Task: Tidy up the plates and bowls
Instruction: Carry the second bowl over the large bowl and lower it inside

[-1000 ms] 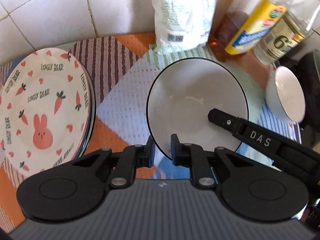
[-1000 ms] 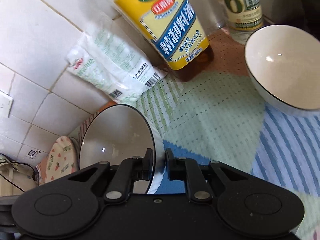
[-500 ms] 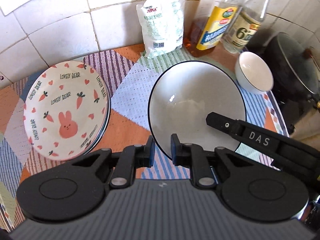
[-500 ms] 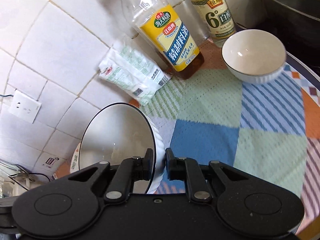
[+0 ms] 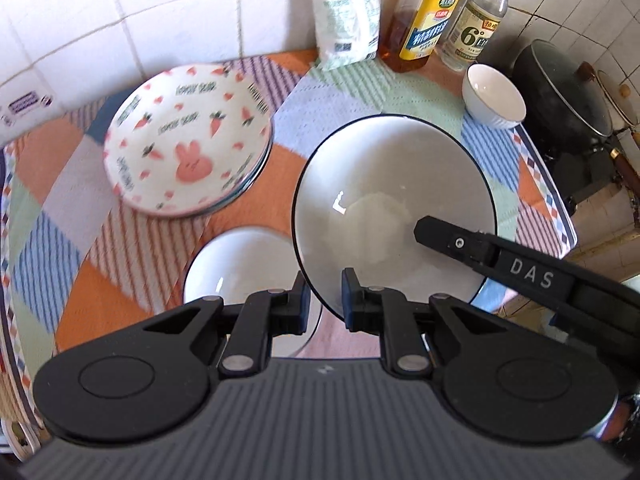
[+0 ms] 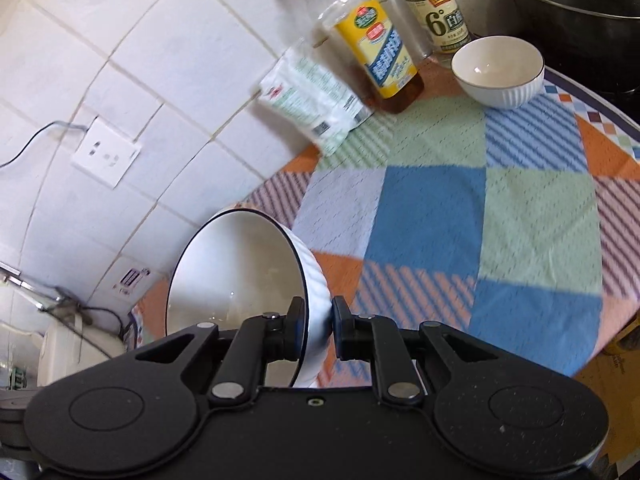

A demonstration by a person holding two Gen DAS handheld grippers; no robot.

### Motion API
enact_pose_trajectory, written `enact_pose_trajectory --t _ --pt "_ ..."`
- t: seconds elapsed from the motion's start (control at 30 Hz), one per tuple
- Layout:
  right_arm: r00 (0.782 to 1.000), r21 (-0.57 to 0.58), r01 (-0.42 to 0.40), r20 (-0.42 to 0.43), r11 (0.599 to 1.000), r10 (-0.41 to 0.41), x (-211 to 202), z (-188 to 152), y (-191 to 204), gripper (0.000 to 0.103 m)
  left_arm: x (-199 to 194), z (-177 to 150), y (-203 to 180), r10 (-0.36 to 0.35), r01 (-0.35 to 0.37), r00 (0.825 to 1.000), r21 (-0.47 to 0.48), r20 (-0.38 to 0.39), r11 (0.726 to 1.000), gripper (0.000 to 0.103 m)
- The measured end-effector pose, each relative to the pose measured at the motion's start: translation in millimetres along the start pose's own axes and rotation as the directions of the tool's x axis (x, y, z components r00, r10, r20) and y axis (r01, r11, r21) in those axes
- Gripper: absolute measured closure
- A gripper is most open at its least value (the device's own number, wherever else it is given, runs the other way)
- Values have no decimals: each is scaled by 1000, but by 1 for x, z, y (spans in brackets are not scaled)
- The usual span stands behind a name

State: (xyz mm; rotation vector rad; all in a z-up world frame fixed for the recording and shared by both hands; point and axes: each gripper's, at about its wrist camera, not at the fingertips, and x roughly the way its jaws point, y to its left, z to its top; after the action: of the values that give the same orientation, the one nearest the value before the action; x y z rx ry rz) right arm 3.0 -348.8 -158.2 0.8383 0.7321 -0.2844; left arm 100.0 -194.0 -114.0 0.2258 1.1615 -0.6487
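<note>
My left gripper [image 5: 323, 300] is shut on the near rim of a large white bowl with a dark rim [image 5: 394, 208], held above the table. My right gripper [image 6: 319, 326] is shut on the same bowl's rim [image 6: 236, 280]; its finger [image 5: 480, 246] reaches into the bowl in the left wrist view. A smaller white bowl [image 5: 240, 266] sits on the cloth just below the held bowl. Another small ribbed white bowl [image 5: 494, 96] [image 6: 498, 70] stands at the back right. A stack of bunny-and-carrot plates [image 5: 188, 140] lies at the left.
A white packet [image 5: 348, 20], an oil bottle [image 5: 424, 24] and a vinegar bottle [image 5: 476, 28] stand against the tiled wall. A black lidded wok [image 5: 568, 100] is off the table's right edge. A patchwork cloth [image 6: 460, 208] covers the round table.
Both grippers have risen and pulled back with the large bowl; more of the table shows, and the smaller bowl under it has come into view.
</note>
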Motion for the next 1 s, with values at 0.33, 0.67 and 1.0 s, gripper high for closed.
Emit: enact_pose_trajectory --t 0.33,0.67,1.0 --pt "998 18 -45 -43 999 46 -3 -40 14 85 -18 -42 34 -14 15 1000 -53 18 998 88" --pt "995 -11 -34 -90 999 33 19 -62 30 85 -4 -66 71 -40 42 999 -132 17 990 88" --pt "998 -206 26 -56 978 -39 44 -72 50 85 23 -67 85 -28 27 1000 -151 -7 988 88"
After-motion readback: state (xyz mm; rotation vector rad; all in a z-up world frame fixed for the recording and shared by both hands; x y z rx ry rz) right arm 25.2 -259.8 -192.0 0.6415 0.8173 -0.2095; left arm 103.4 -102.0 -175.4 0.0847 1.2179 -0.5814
